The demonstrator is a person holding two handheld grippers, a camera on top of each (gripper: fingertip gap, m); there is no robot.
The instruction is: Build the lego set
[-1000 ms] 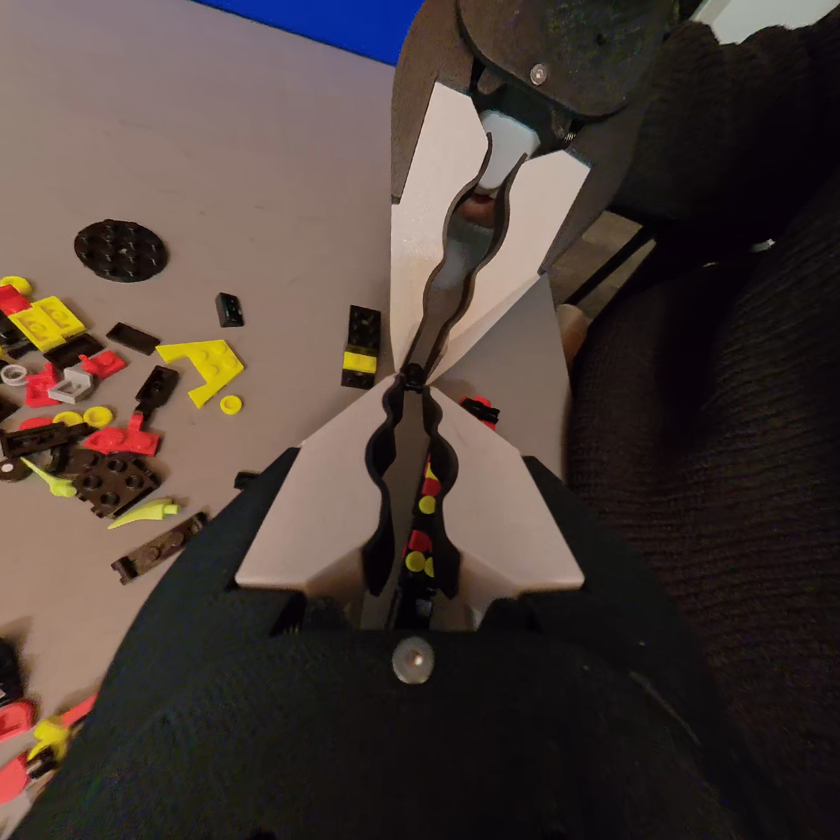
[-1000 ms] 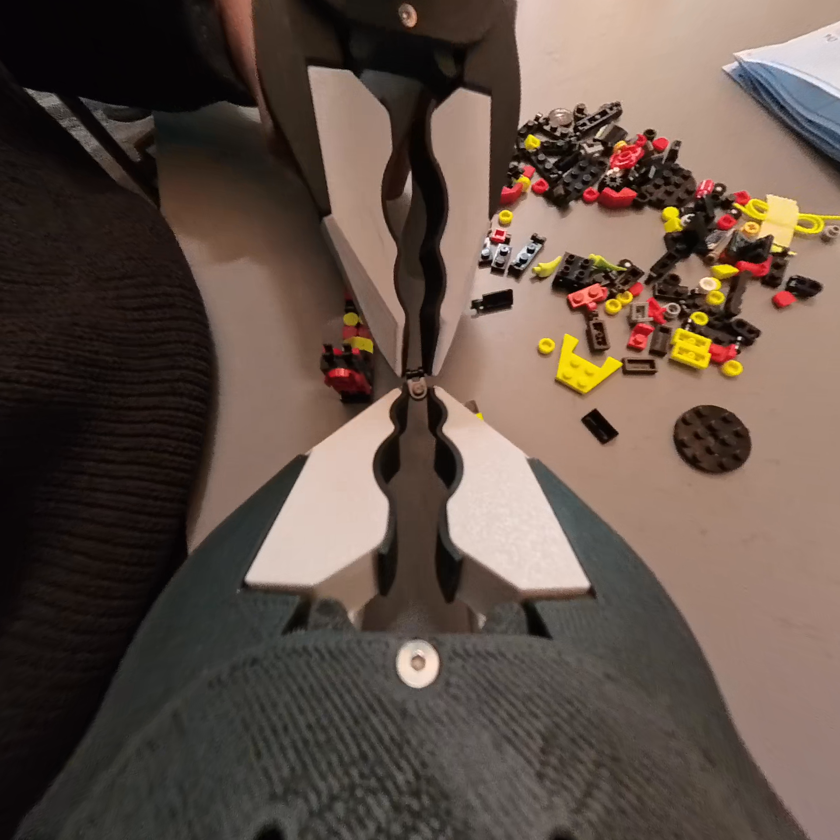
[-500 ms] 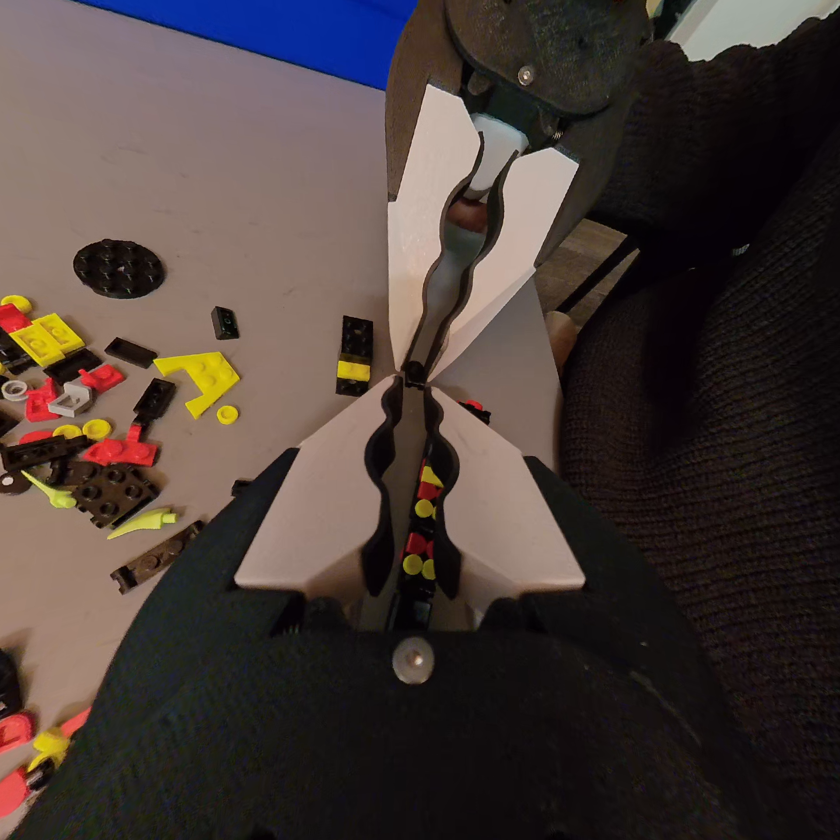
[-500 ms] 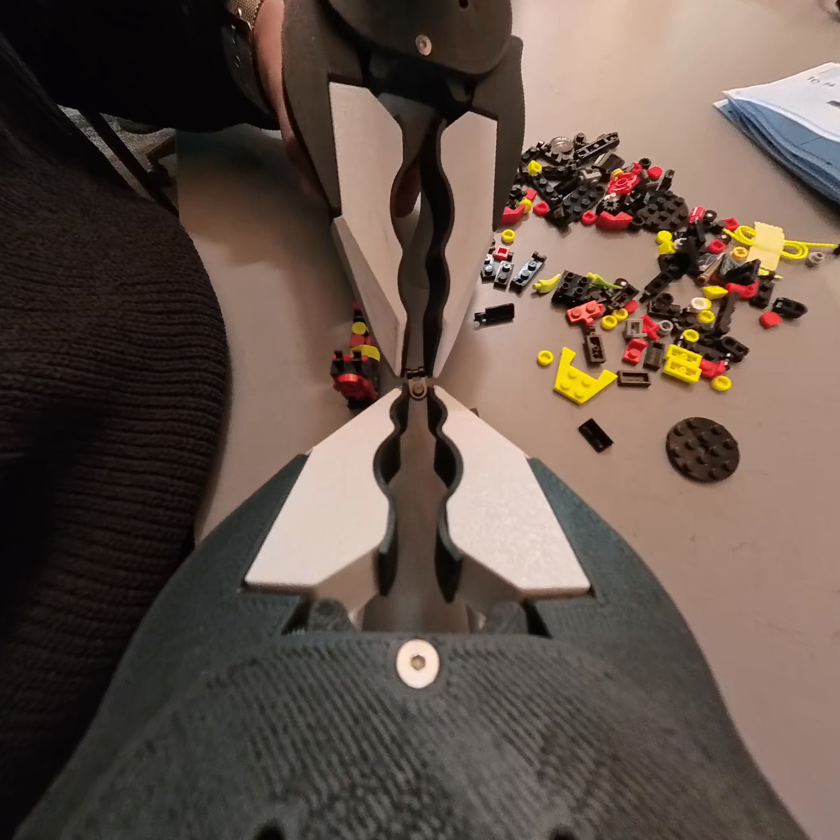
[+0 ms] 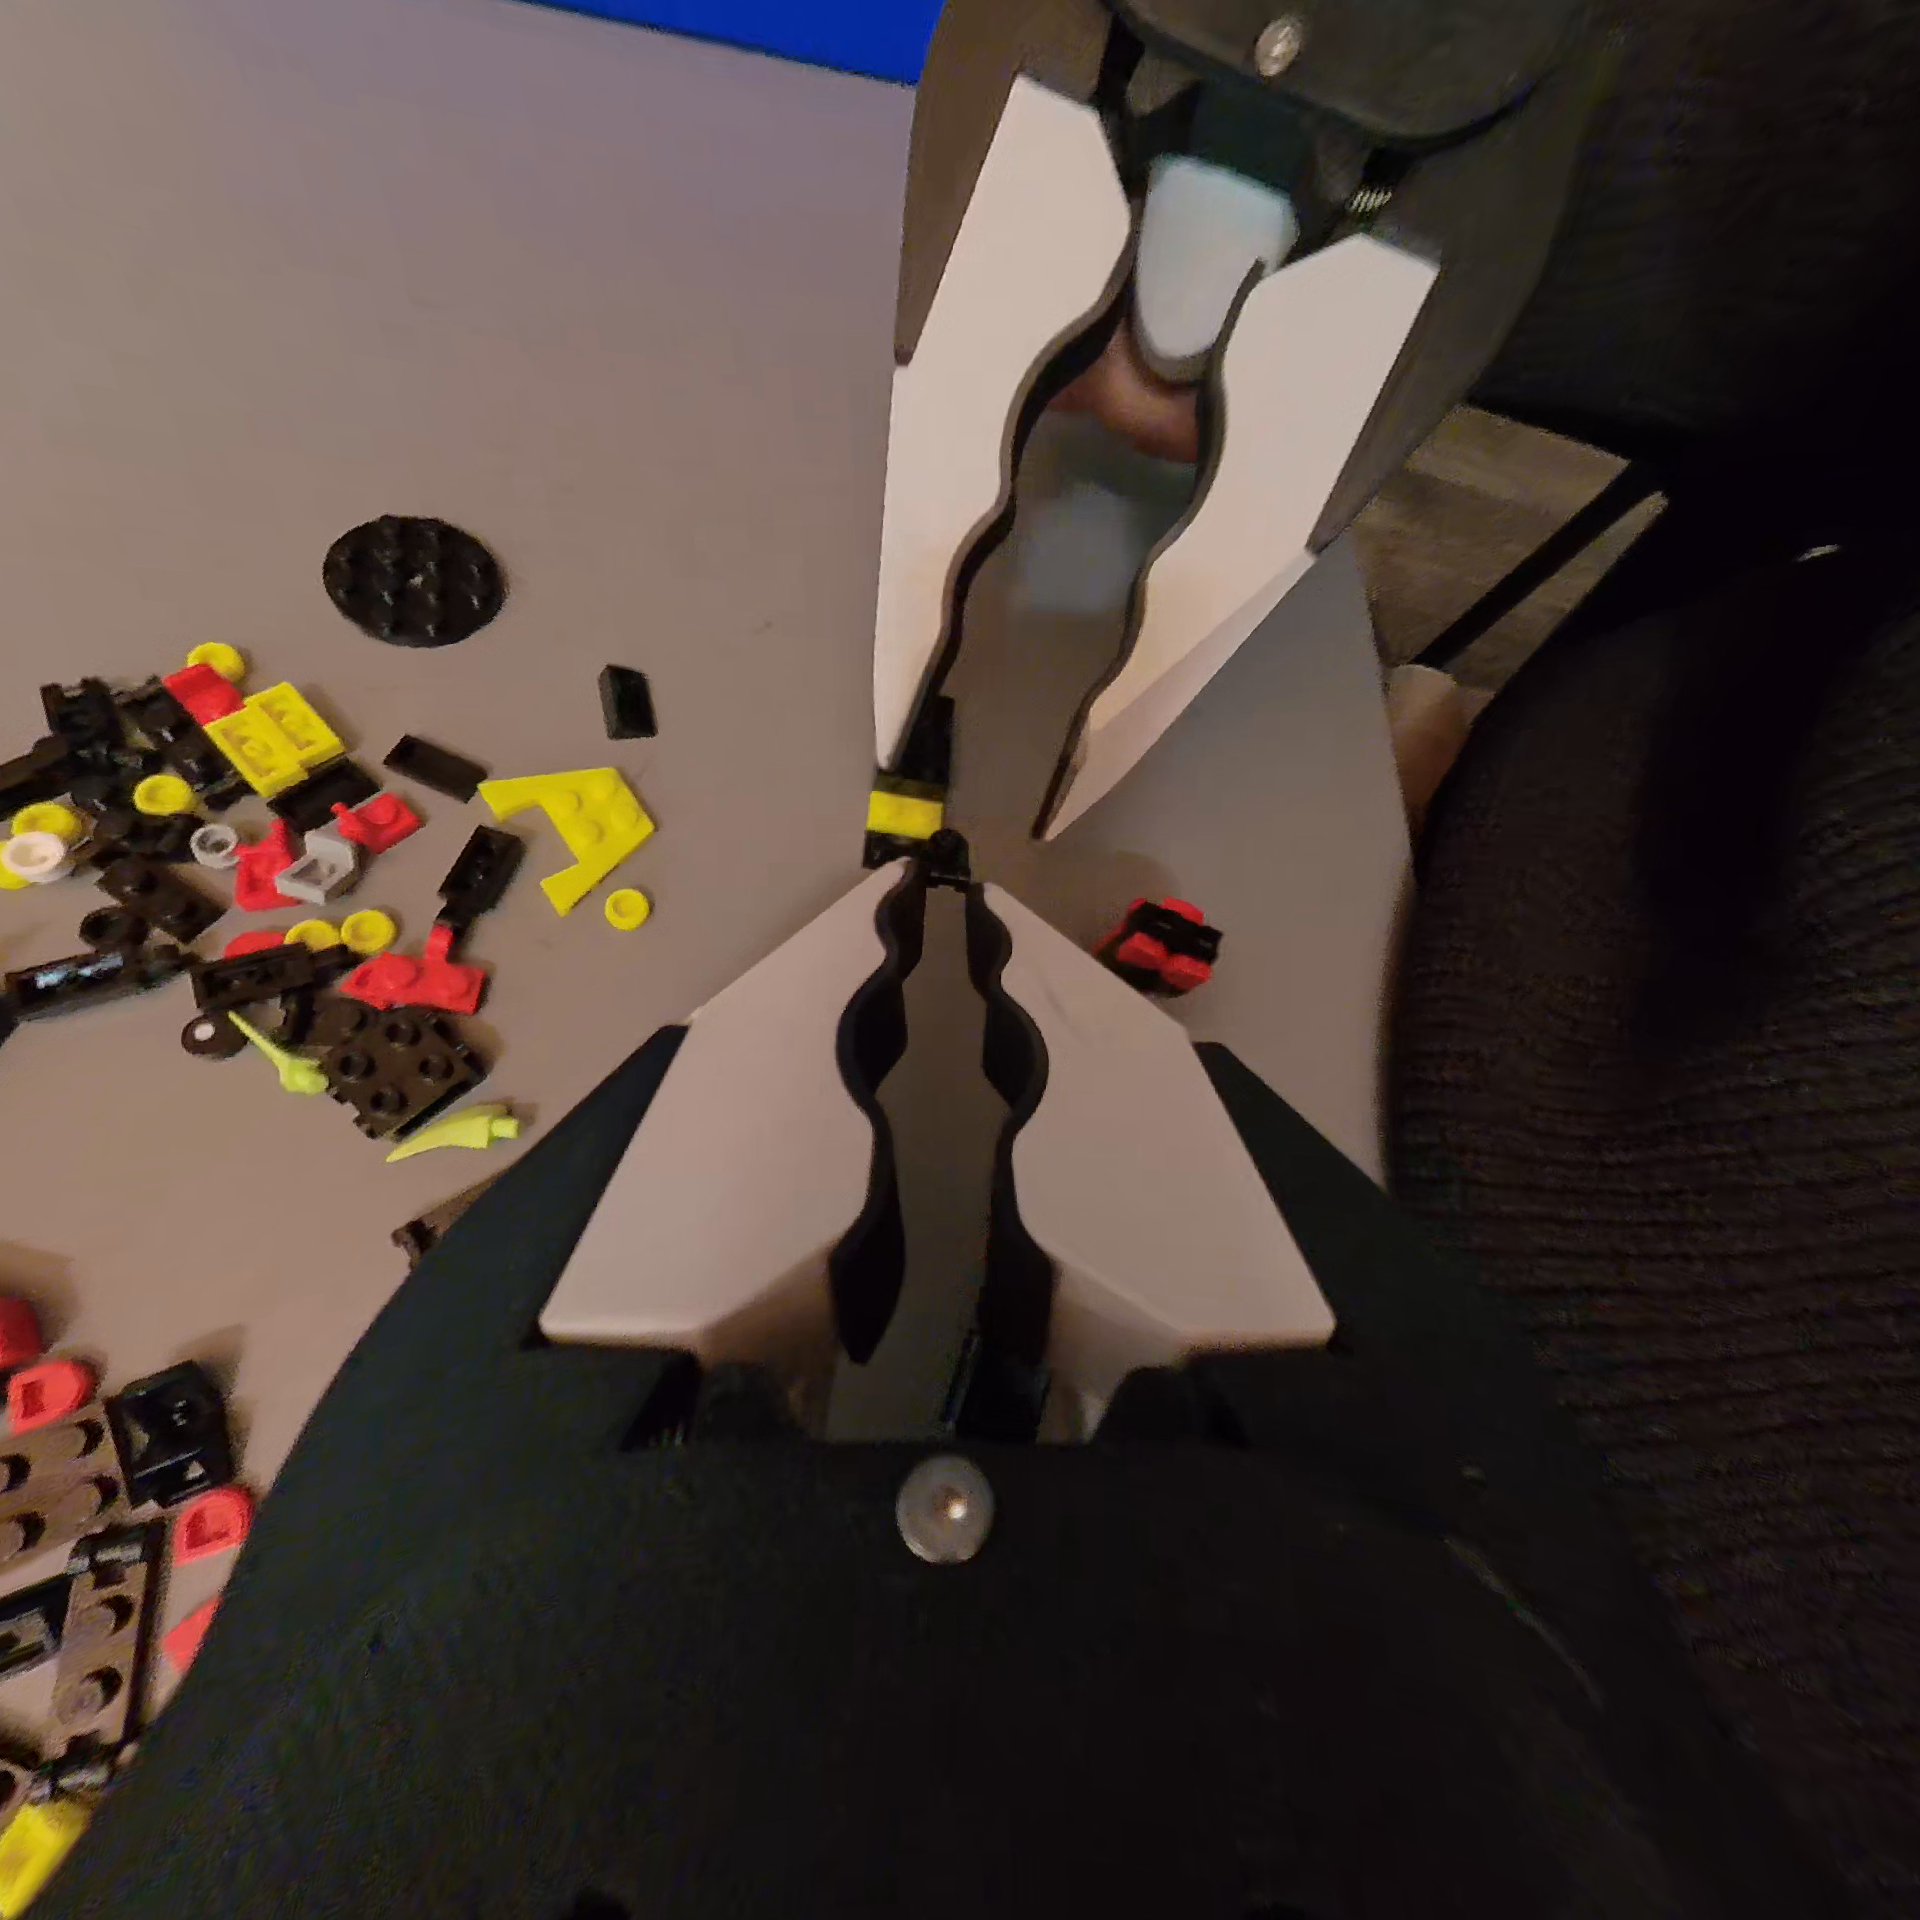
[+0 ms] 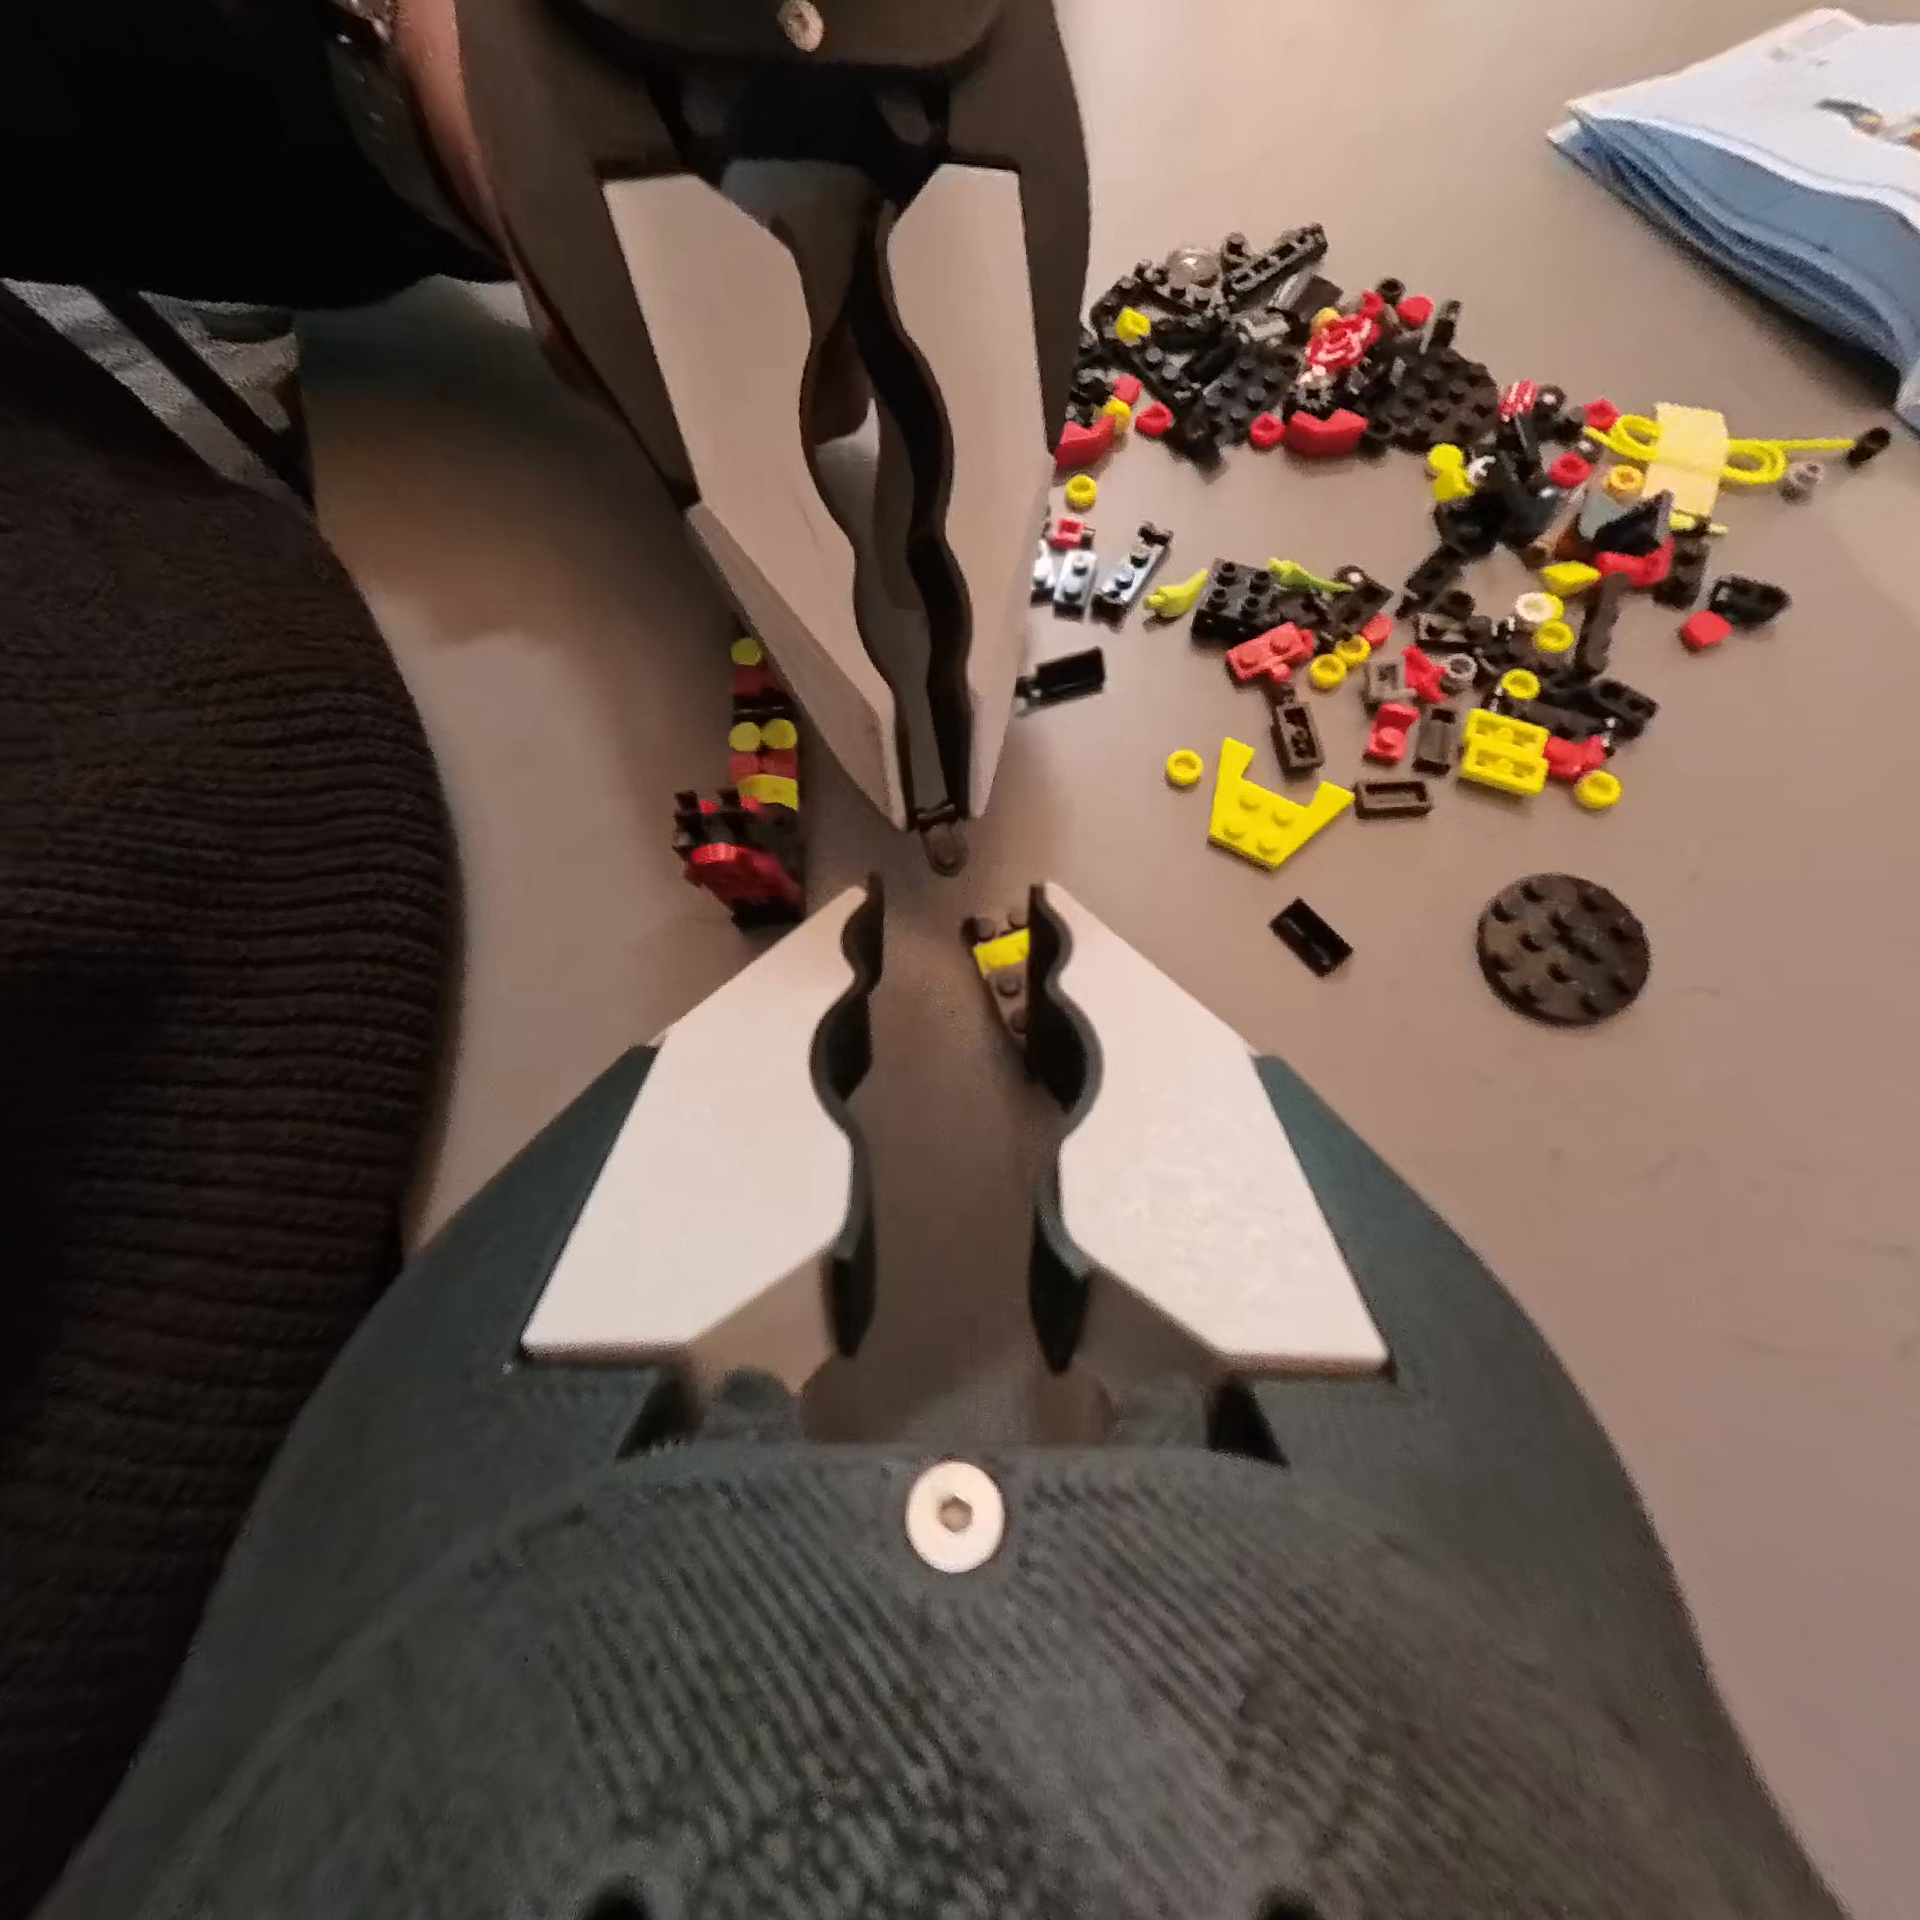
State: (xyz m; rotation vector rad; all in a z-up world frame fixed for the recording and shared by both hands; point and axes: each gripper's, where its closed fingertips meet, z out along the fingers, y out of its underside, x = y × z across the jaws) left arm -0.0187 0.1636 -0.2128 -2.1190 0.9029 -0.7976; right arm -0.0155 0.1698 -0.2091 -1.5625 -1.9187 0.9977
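Note:
My left gripper is shut on a small black piece at its tips, held above the table. It comes in from the top of the right wrist view with the piece showing. My right gripper is open and empty, its tips just short of that piece. In the left wrist view it faces mine from above. A black-and-yellow plate stack lies under the right fingers. A red, black and yellow partial build lies beside it, also seen in the left wrist view.
A pile of loose black, red and yellow pieces spreads over the grey table. A yellow wedge plate and a round black plate lie nearer. A blue booklet lies at the far right. A dark knitted sleeve borders the table edge. Less than 4 cm separates the two grippers' tips. It is some 10 cm from my right tips to the round black plate.
Both grippers were shut tip to tip on the small black piece. The right gripper has opened and let go and pulled back slightly; the left still holds it.

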